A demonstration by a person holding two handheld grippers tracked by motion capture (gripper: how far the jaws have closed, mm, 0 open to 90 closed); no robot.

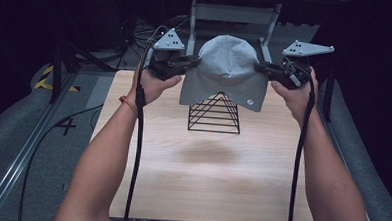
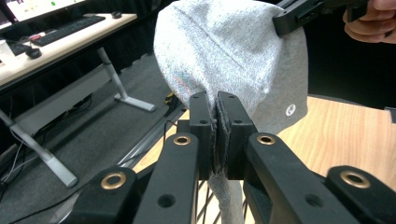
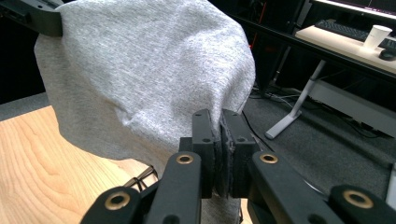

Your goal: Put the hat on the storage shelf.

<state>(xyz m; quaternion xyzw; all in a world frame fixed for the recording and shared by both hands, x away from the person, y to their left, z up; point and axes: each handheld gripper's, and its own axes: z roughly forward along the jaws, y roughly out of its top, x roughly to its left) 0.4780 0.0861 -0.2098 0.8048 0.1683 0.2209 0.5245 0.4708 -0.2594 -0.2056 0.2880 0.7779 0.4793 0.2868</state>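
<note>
I am holding the grey knitted fabric hat (image 1: 227,72) stretched level between my left gripper (image 1: 188,65) and right gripper (image 1: 262,68), both clamped on its opposite edges, directly above the black wire pyramid stand (image 1: 215,114).

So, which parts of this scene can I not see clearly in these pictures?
- High view: the top of the black wire stand is covered by the grey beanie.
- High view: the small round badge on the beanie is too small to read.
- Left gripper view: the left tool pinches the fabric, hiding the hem.
- Right gripper view: the right tool does likewise.
</note>
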